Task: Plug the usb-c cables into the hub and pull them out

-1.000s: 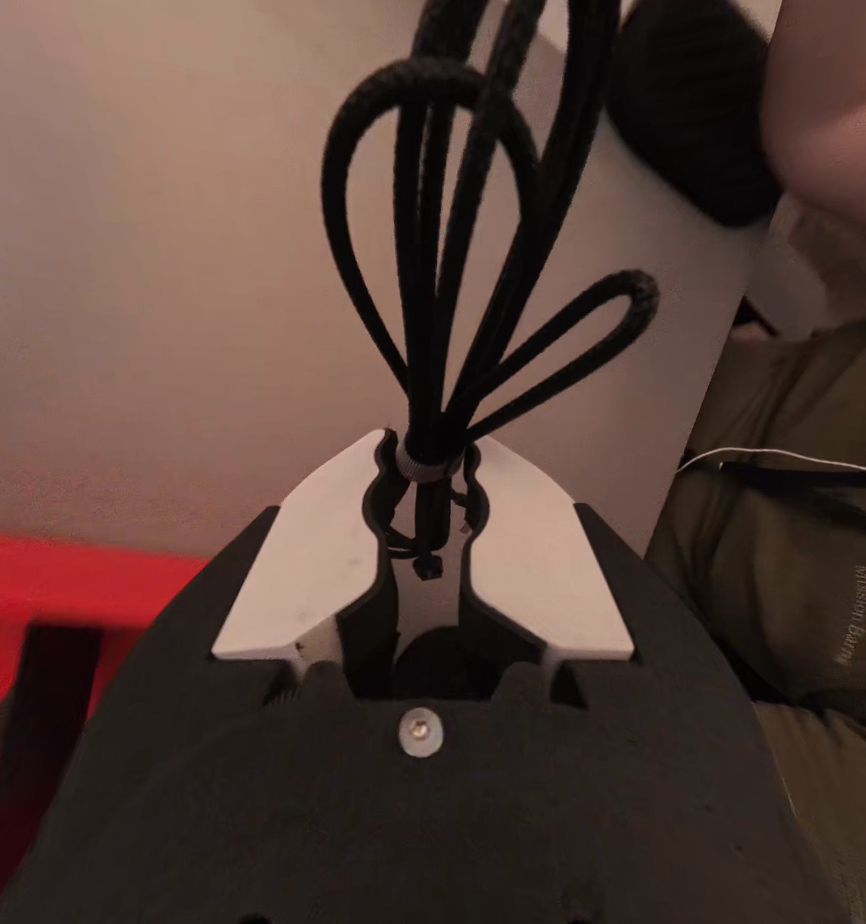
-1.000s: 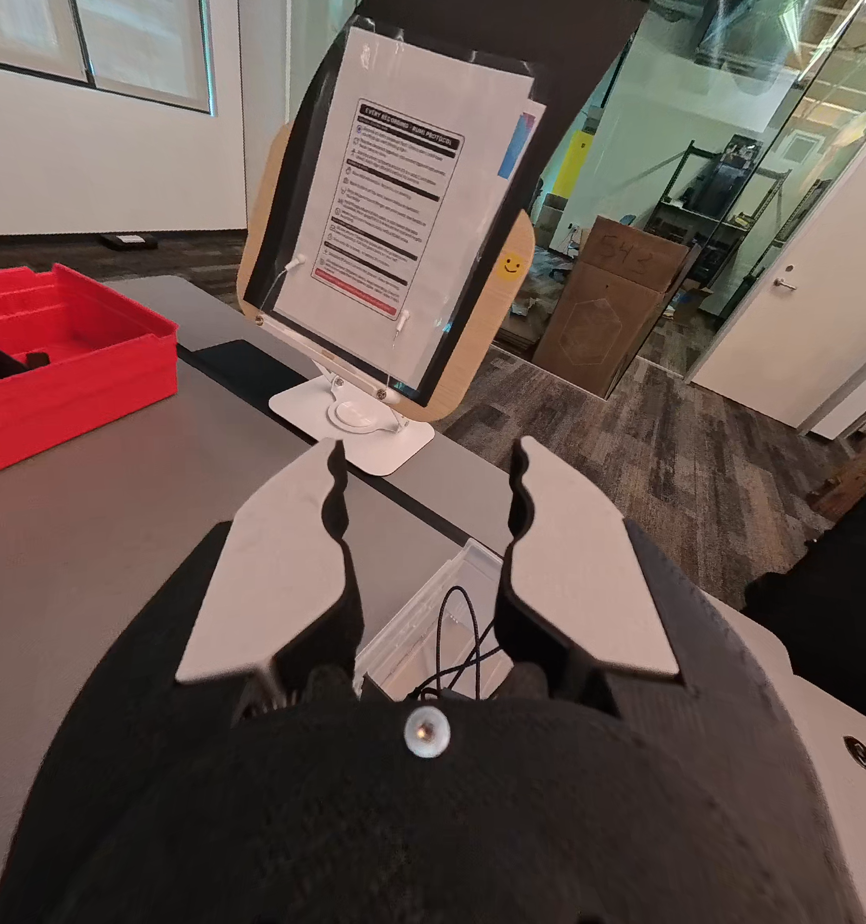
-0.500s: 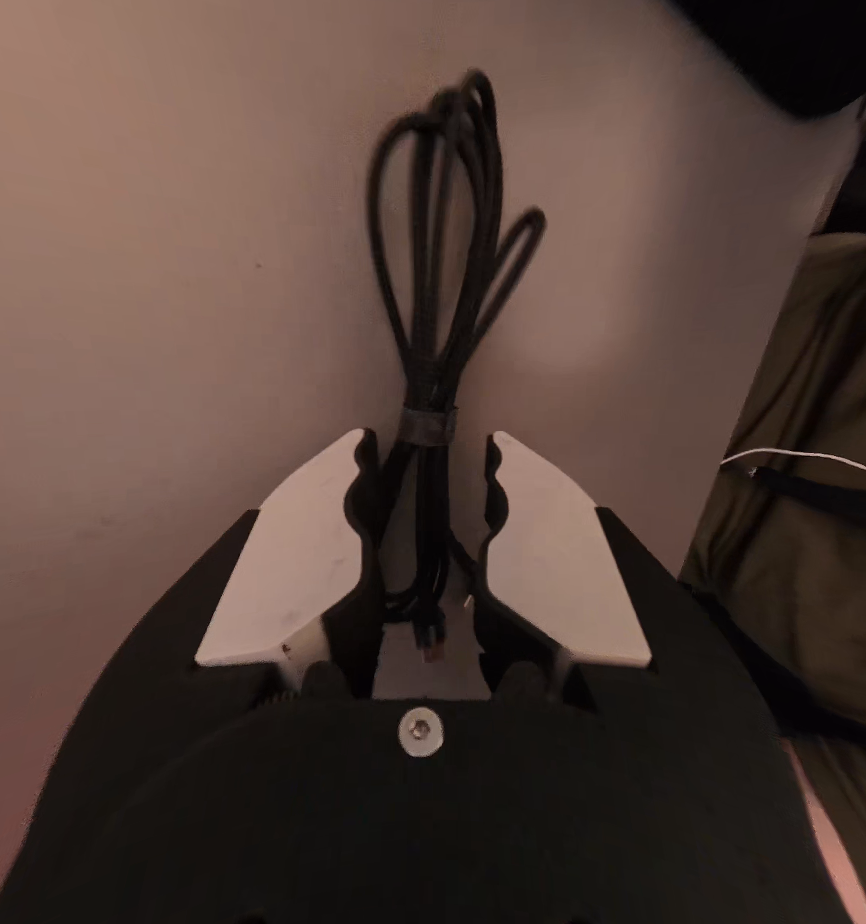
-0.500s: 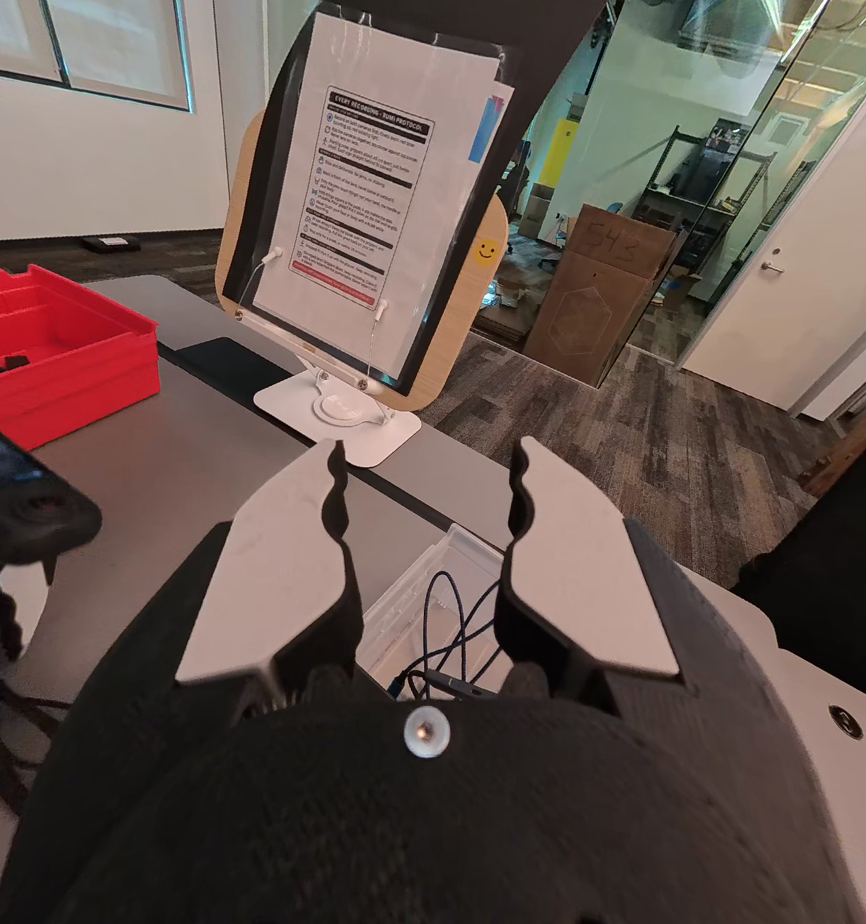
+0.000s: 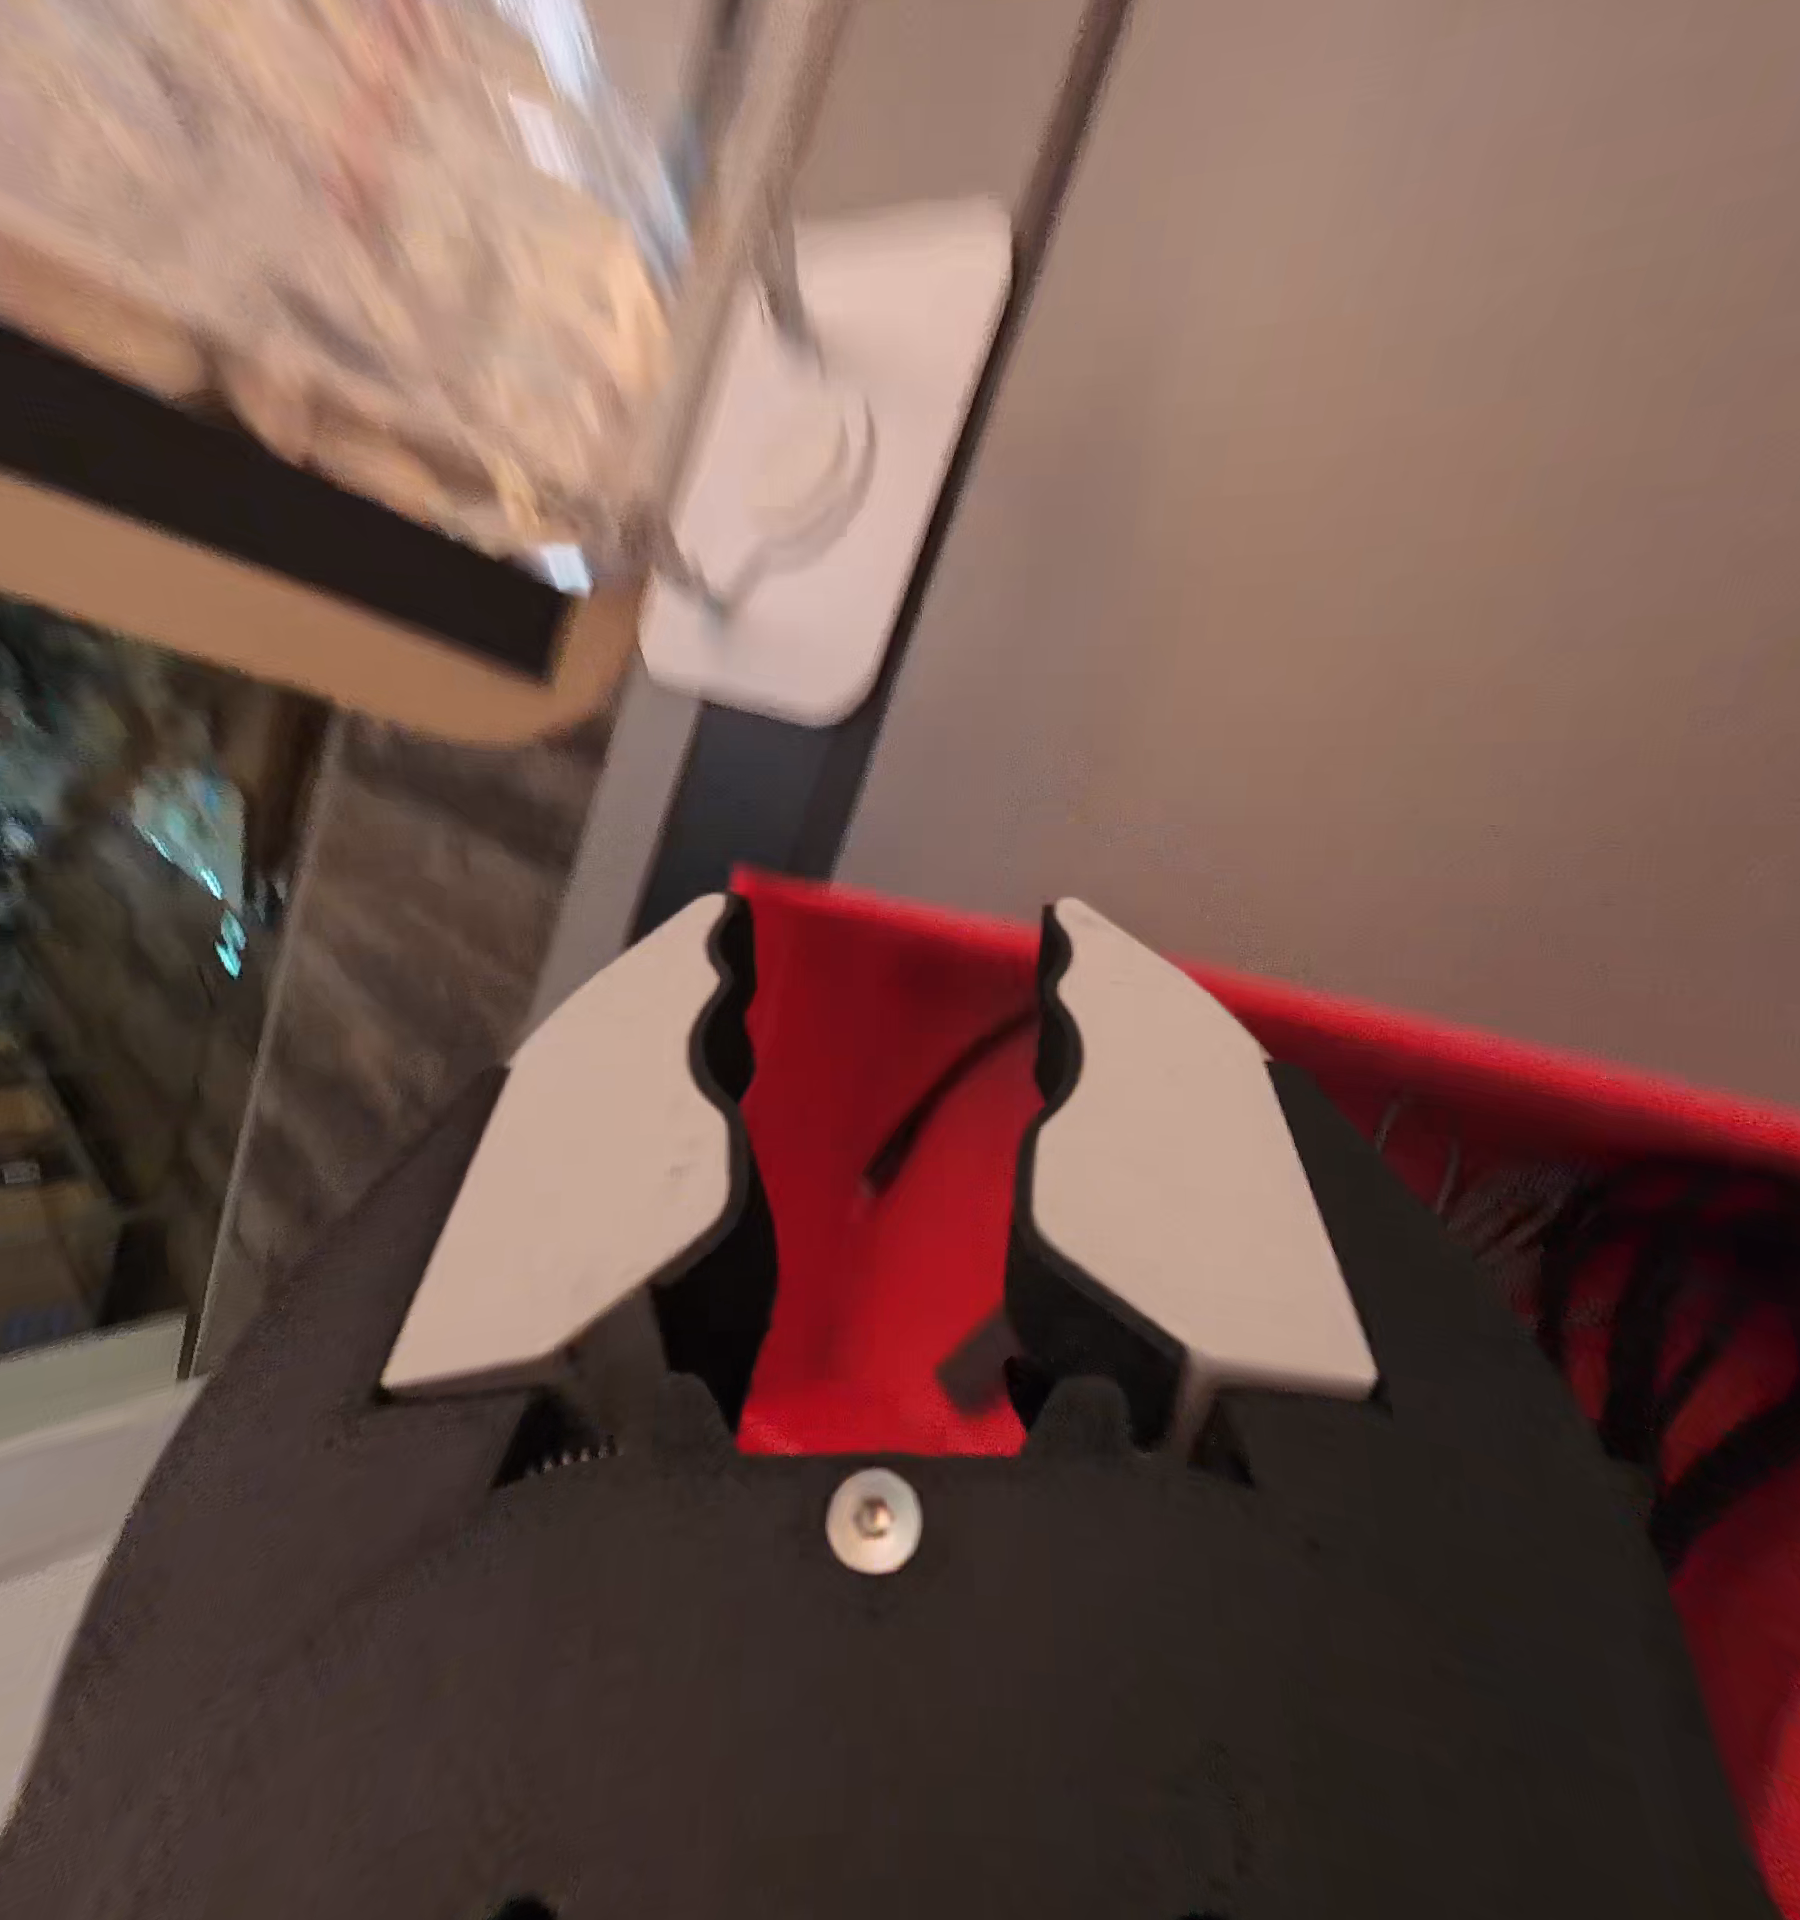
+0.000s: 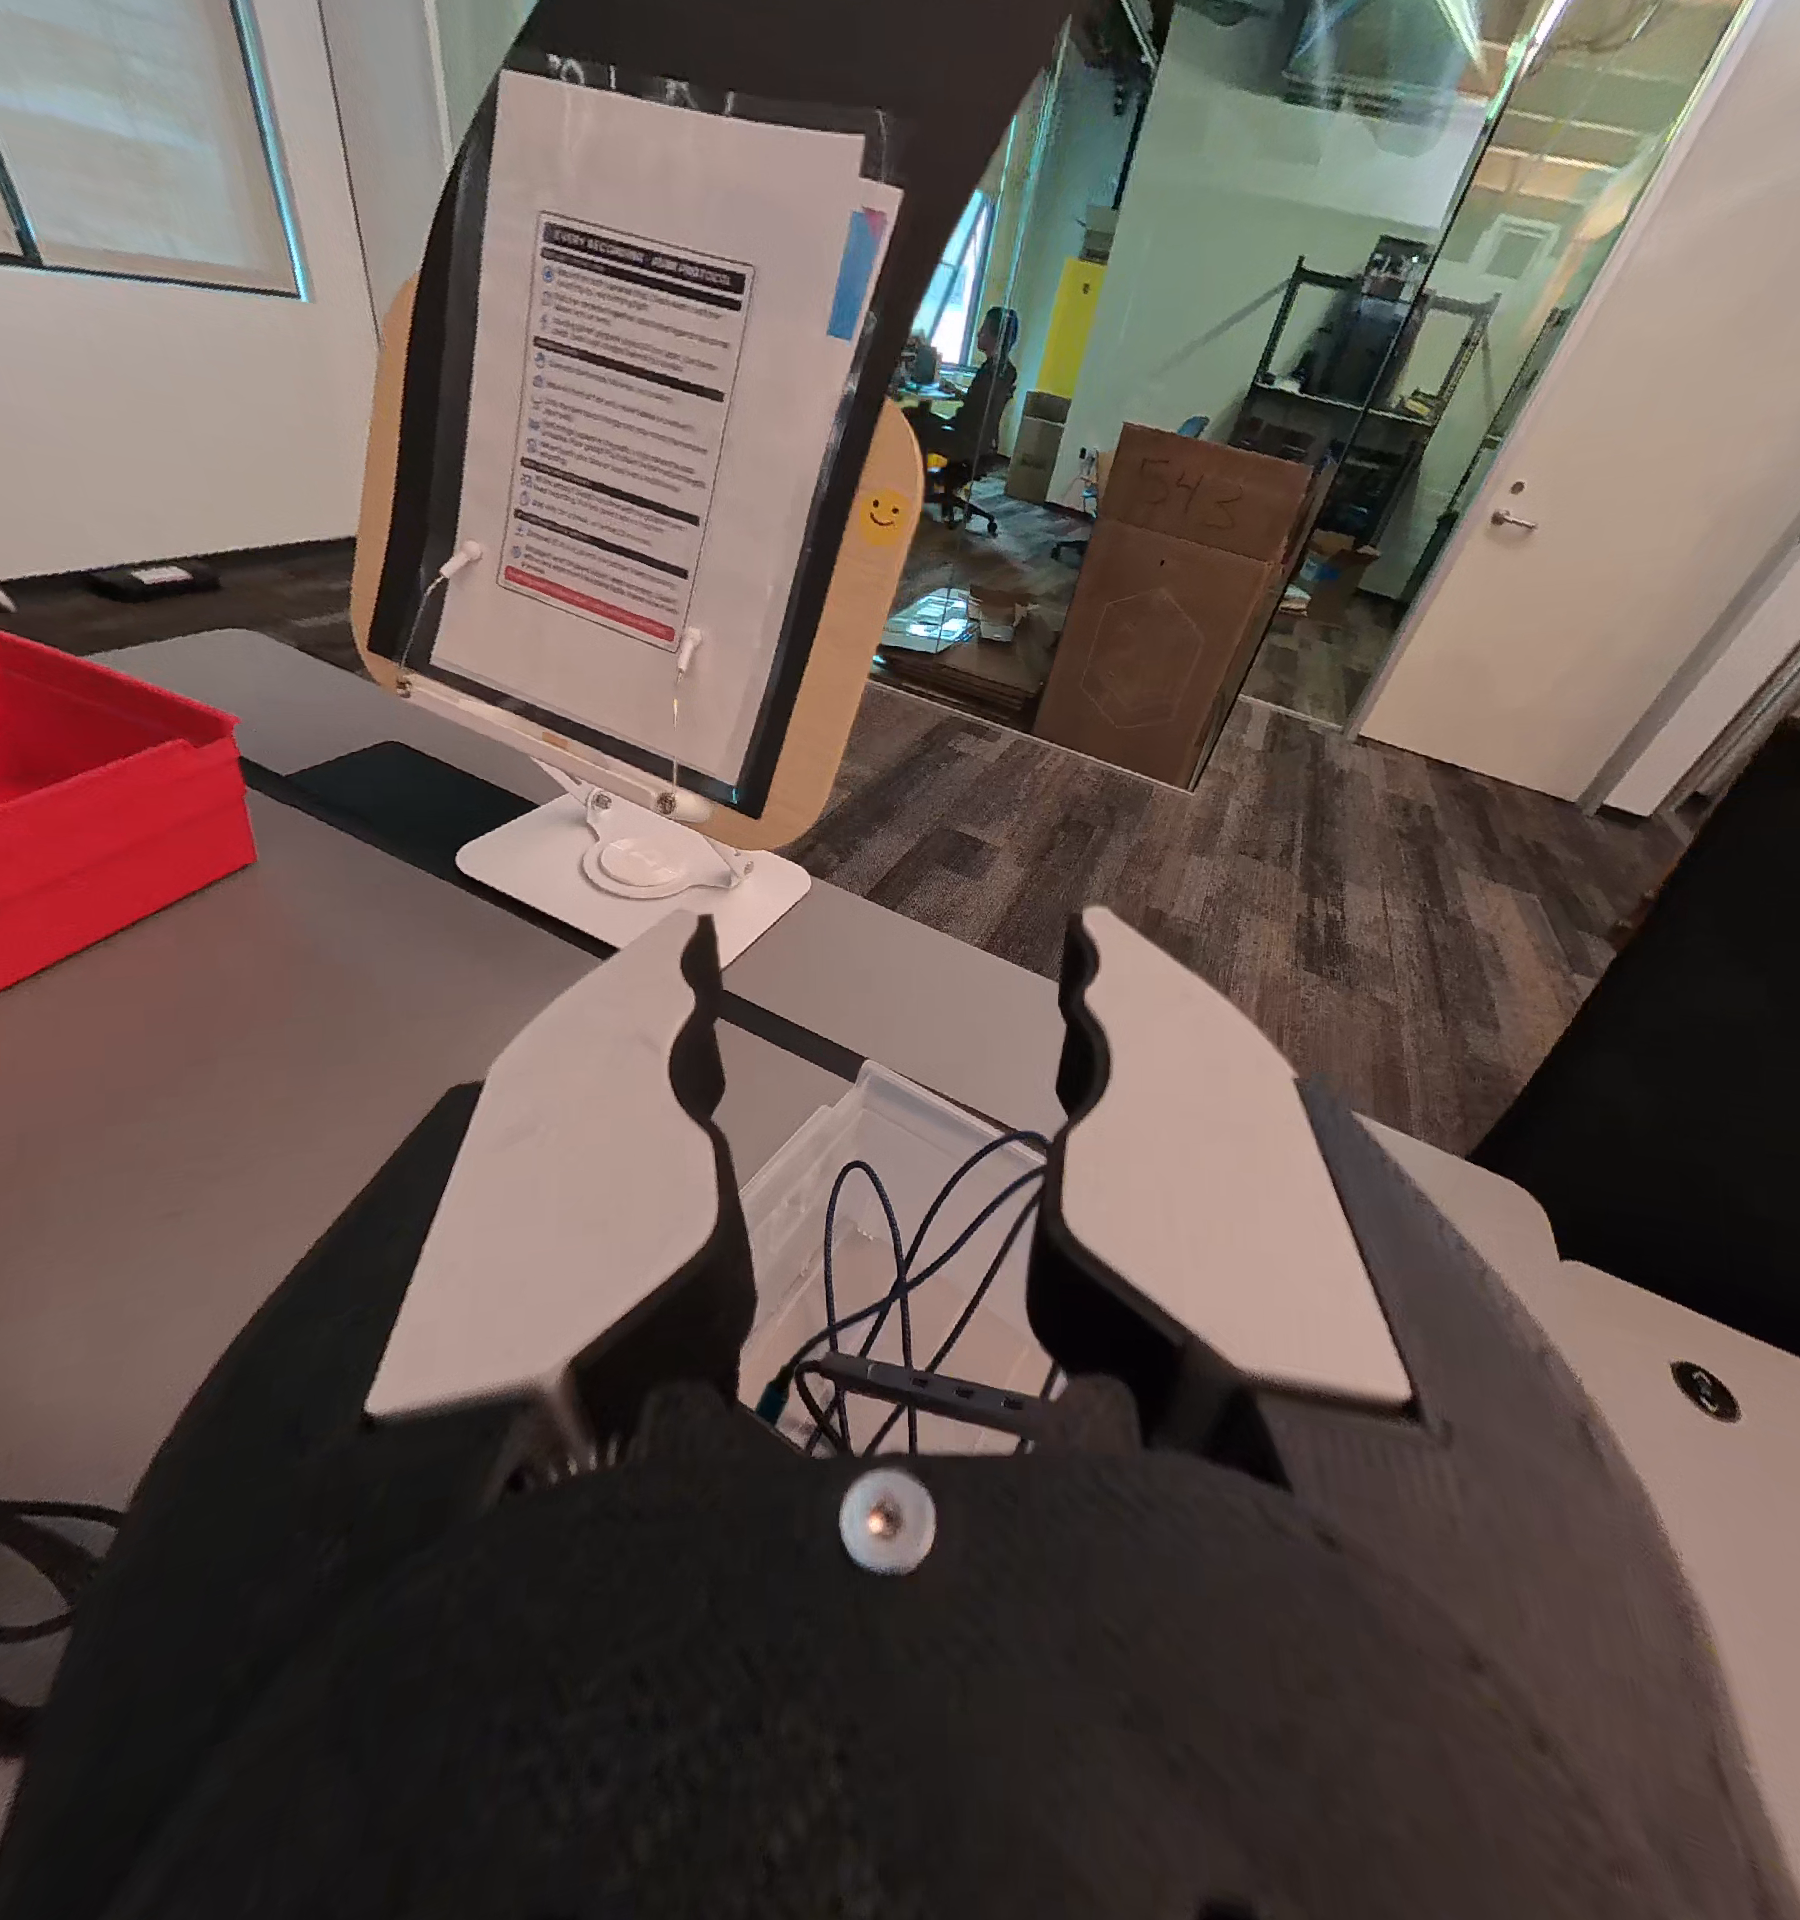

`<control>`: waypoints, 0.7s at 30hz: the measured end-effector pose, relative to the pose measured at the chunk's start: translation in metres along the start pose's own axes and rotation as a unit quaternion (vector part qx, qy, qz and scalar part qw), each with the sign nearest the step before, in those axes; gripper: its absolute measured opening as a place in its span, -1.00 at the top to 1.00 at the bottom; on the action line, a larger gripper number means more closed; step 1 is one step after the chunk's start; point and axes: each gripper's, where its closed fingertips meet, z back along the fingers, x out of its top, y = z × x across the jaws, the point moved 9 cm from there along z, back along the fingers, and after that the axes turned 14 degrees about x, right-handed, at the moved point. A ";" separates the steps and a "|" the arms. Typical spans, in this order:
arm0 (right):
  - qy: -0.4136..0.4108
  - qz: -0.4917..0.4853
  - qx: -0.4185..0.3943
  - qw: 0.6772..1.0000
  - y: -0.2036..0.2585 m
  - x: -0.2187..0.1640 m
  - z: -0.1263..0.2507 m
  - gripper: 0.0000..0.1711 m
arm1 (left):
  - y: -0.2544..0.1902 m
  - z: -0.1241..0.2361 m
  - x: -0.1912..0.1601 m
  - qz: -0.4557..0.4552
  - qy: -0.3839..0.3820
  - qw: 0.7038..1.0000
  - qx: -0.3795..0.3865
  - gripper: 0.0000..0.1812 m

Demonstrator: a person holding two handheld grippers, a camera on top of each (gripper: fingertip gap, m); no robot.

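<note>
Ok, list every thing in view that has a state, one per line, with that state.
left gripper: open, empty, above the red tray.
right gripper: open, empty, above the clear bin.
red tray: open-topped, black cable lying inside.
clear bin: open, holds the hub and blue cable.
hub: lying in the bin; visible ports empty.
document stand: upright, tilted back, sheet clipped on.

Left tool (image 5: 888,914) and right tool (image 6: 885,925) — both agape, empty.
</note>
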 end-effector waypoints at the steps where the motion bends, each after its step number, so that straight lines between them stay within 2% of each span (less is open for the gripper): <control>1: -0.002 -0.007 0.004 1.000 -0.002 -0.001 0.001 0.26 | 0.002 -0.010 -0.015 -0.019 0.049 0.998 -0.016 0.39; 4: -0.029 -0.030 0.024 0.999 -0.004 -0.001 0.002 0.26 | -0.001 -0.044 -0.055 -0.078 0.139 0.986 -0.053 0.45; 7: -0.026 -0.041 0.020 0.999 -0.006 -0.004 0.001 0.26 | -0.013 -0.078 -0.079 -0.095 0.178 0.972 -0.118 0.53; 11: 0.009 -0.033 0.000 0.999 -0.010 -0.011 -0.006 0.26 | -0.022 -0.112 -0.097 -0.086 0.205 0.955 -0.198 0.52; 15: 0.043 -0.029 -0.005 0.999 -0.012 -0.018 -0.016 0.26 | -0.026 -0.128 -0.101 -0.052 0.222 0.935 -0.273 0.46; 18: 0.073 -0.018 -0.006 0.997 -0.012 -0.022 -0.022 0.26 | -0.025 -0.129 -0.102 -0.047 0.208 0.931 -0.296 0.56; 20: 0.085 -0.009 -0.006 0.996 -0.011 -0.023 -0.024 0.26 | -0.028 -0.125 -0.103 -0.060 0.190 0.931 -0.305 0.94; 21: 0.088 -0.007 -0.004 0.996 -0.010 -0.024 -0.025 0.26 | -0.029 -0.123 -0.103 -0.071 0.182 0.934 -0.299 0.94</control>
